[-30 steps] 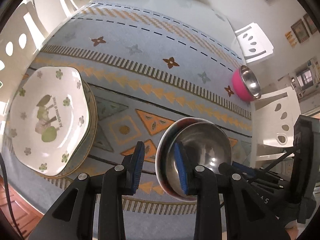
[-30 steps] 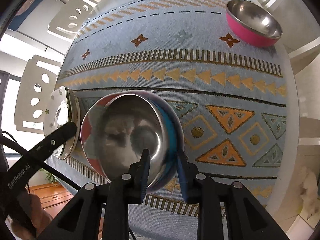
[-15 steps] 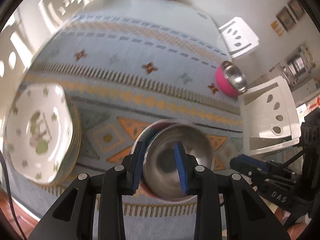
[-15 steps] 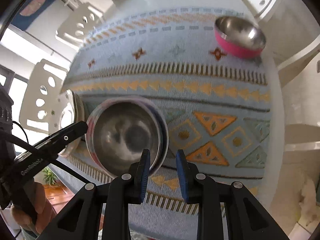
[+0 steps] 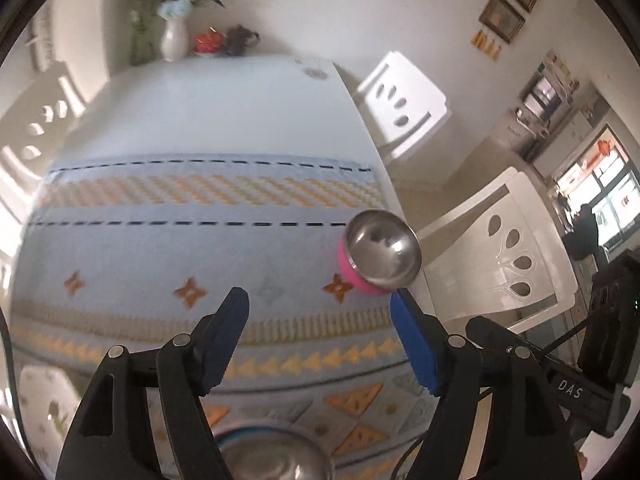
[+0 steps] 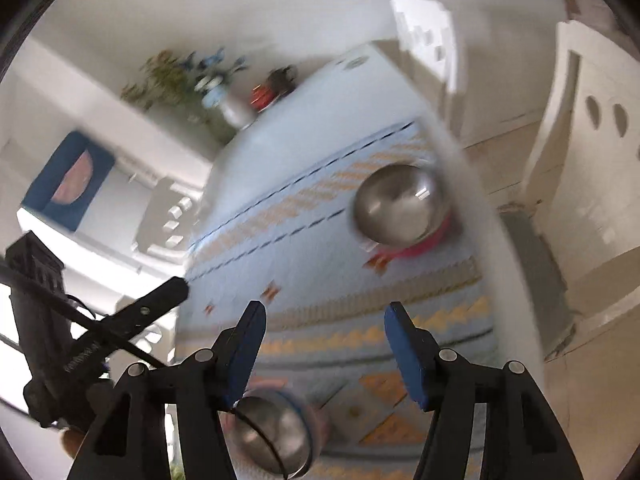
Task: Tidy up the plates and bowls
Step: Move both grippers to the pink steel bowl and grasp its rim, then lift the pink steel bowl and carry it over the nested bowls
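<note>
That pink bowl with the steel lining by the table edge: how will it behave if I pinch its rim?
The pink bowl looks rigid, so it should not flex. Its polished steel lining may slip in the pads. It sits tilted near the table edge, so a nudge could rock it or send it off.

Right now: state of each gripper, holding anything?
Left gripper: jaws opening, nothing between the pads; the pink bowl sits beyond them on the table.
Right gripper: jaws opening, nothing held.
</note>
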Motion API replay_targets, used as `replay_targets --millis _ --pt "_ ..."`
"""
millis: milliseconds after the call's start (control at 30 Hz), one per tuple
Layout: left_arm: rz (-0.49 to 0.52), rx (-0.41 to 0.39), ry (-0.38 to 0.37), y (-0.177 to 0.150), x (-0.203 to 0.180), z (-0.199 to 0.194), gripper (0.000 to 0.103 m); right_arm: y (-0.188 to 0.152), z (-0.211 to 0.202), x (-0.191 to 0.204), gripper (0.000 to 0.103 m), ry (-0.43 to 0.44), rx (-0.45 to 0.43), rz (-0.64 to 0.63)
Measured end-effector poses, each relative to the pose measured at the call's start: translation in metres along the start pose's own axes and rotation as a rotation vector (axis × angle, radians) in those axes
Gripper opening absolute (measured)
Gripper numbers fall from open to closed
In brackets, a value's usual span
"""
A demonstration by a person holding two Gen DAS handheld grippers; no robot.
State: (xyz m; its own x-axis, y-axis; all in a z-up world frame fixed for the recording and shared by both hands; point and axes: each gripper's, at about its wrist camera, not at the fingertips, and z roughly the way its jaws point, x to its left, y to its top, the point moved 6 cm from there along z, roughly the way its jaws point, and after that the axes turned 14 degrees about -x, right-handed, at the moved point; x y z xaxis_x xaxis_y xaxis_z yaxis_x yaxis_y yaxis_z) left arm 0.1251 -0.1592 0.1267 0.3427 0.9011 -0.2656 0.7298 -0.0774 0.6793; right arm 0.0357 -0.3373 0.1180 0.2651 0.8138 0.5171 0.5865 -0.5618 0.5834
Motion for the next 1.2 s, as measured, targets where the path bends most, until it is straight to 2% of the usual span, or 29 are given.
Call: replay_targets --millis 233,333,500,600,767,833,900,1100,1200 --pt "-0.083 0.201 -0.083 -0.01 -0.017 0.102 0.06 0.025 0.062 -0.055 0.059 -0.097 0.035 0.03" --pt "-0.091 0.244 -0.091 -0.015 -0.024 0.133 0.06 0.028 0.087 -0.073 0.056 -0.134 0.062 0.045" --pt "-0.074 0.28 -0.074 -0.022 -0.03 0.17 0.06 0.029 0.121 -0.086 0.052 -0.146 0.105 0.046" --pt "-0.06 0.302 -0.051 -0.027 -0.03 0.188 0.052 0.027 0.139 -0.088 0.048 -0.151 0.129 0.032" --pt "-0.064 0.358 -0.035 -0.04 -0.028 0.21 0.033 0.023 0.158 -0.092 0.03 -0.158 0.149 0.005" --pt "-0.066 0.367 -0.041 -0.045 -0.029 0.215 0.022 0.022 0.163 -0.094 0.026 -0.172 0.151 -0.018" --pt "-0.056 0.374 -0.047 -0.048 -0.031 0.219 0.016 0.02 0.166 -0.094 0.022 -0.177 0.151 -0.029" --pt "0.09 0.291 0.044 -0.041 -0.045 0.205 0.015 0.018 0.166 -0.093 0.02 -0.166 0.152 -0.025" --pt "0.119 0.245 0.071 -0.036 -0.051 0.188 0.015 0.021 0.157 -0.086 0.02 -0.147 0.135 -0.023"
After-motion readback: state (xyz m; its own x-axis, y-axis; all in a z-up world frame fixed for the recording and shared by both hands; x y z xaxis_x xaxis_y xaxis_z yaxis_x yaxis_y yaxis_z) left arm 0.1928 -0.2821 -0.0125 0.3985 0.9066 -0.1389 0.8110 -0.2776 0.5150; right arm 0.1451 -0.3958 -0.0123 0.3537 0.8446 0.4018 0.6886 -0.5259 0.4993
